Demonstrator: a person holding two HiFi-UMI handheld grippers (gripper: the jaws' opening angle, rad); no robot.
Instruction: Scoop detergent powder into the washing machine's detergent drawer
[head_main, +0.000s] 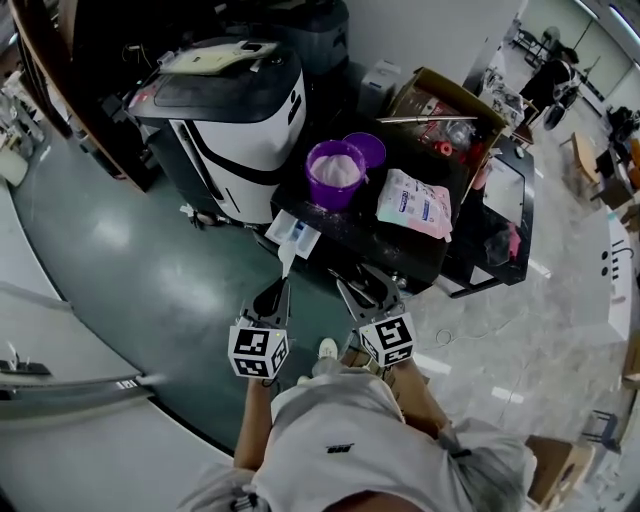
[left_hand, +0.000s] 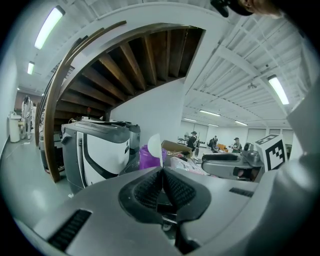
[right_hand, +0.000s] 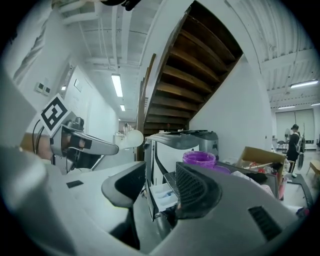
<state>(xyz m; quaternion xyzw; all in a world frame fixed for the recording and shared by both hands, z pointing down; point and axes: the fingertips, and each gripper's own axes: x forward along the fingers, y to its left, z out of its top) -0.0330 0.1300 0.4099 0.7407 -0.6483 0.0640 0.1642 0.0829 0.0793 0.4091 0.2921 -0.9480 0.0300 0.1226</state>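
Big open test hall here, not a home: strip lights (left_hand: 48, 27) overhead, a wooden staircase (right_hand: 200, 65) (seen from underneath). A washing machine (head_main: 235, 120) stands on polished floor (head_main: 120, 250), people (left_hand: 193, 141) standing far off.

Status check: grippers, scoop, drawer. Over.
Left gripper shut on white scoop. Right gripper open, empty. Detergent drawer pulled out, scoop tip close beside it; purple powder tub uncapped. Nothing in the way.
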